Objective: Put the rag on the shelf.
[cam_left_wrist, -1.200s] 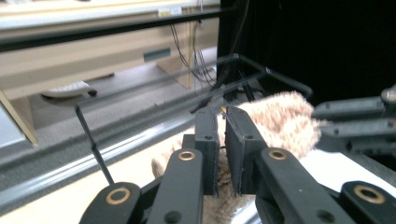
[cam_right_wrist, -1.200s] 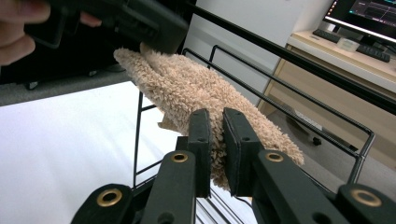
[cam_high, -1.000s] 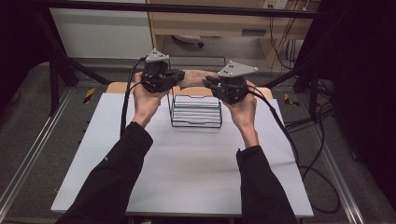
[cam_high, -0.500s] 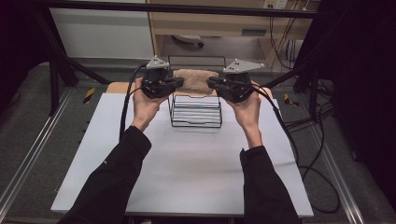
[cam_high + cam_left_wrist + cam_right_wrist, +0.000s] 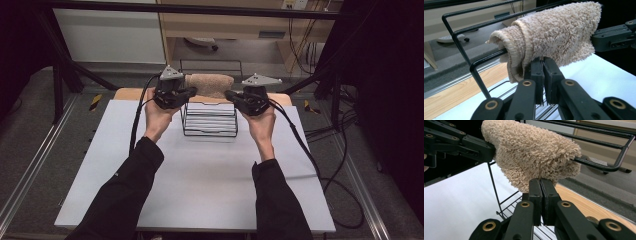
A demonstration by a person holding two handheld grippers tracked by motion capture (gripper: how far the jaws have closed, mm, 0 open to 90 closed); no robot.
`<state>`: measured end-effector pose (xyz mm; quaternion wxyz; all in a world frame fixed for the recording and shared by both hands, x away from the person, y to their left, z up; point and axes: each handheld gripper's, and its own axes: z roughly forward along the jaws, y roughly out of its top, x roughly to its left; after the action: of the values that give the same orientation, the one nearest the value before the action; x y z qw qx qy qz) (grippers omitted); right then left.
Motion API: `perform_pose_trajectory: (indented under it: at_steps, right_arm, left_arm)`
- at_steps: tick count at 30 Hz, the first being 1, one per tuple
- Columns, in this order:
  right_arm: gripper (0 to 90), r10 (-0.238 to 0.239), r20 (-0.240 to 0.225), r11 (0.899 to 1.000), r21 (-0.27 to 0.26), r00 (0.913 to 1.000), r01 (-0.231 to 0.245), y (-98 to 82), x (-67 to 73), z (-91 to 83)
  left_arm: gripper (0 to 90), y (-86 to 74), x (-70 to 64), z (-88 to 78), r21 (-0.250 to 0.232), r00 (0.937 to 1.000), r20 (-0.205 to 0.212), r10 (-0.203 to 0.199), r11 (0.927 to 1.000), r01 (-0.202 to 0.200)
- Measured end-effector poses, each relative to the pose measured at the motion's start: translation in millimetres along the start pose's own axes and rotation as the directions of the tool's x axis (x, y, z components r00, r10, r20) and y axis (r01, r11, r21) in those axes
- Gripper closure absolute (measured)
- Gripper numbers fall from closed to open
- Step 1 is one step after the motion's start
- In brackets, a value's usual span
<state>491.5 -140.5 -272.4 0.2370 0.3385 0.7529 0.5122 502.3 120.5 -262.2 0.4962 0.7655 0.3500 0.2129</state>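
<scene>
We had the beige towel [image 5: 210, 85] rolled up and draped over the top bar at the back of the black wire rack [image 5: 209, 120], which sat on the white table [image 5: 200, 180]. The left gripper [image 5: 186, 94] was at the rack's left end, jaws pressed together and pinching the towel's lower edge. The right gripper [image 5: 231, 95] was at the rack's right end; its jaws had just been closing and sat tight together at the towel's bottom edge, pinching it too.

Beige fluffy towel [image 5: 210, 85], black wire rack [image 5: 209, 125], white table [image 5: 200, 175]
</scene>
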Motion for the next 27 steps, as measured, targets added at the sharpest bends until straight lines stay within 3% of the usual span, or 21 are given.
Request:
perform_pose_trajectory:
  at_steps: [9,16,20,26,27]
  right_arm:
    - [81.5,-0.01,-0.022,1.0,-0.03,0.9997,0.01,1.2,3.0,-9.1]
    - [75.1,0.012,-0.042,0.999,-0.046,0.9991,-0.014,4.5,2.0,-21.7]
    - [66.8,0.012,-0.054,0.999,-0.052,0.9985,-0.015,5.4,1.6,-26.6]
    - [45.0,0.033,-0.072,0.998,-0.056,0.9969,-0.037,6.1,1.8,-34.7]
    - [45.0,0.033,-0.072,0.998,-0.056,0.9969,-0.037,6.1,1.8,-34.7]
  left_arm:
    - [82.3,-0.1,-1.6,-6.4,-0.009,0.9999,0.016,0.0,1.0,0.0]
    - [75.7,1.6,-2.3,-12.6,-0.008,0.9999,0.016,-0.004,1.0,0.004]
    - [69.0,1.6,-3.1,-16.5,-0.003,0.9998,0.021,-0.002,1.0,0.002]
    - [51.9,-2.7,-1.6,-26.8,0.02,0.9997,0.023,0.003,0.9998,-0.004]
    - [48.5,-2.7,-1.6,-26.8,0.02,0.9997,0.023,0.003,0.9998,-0.004]
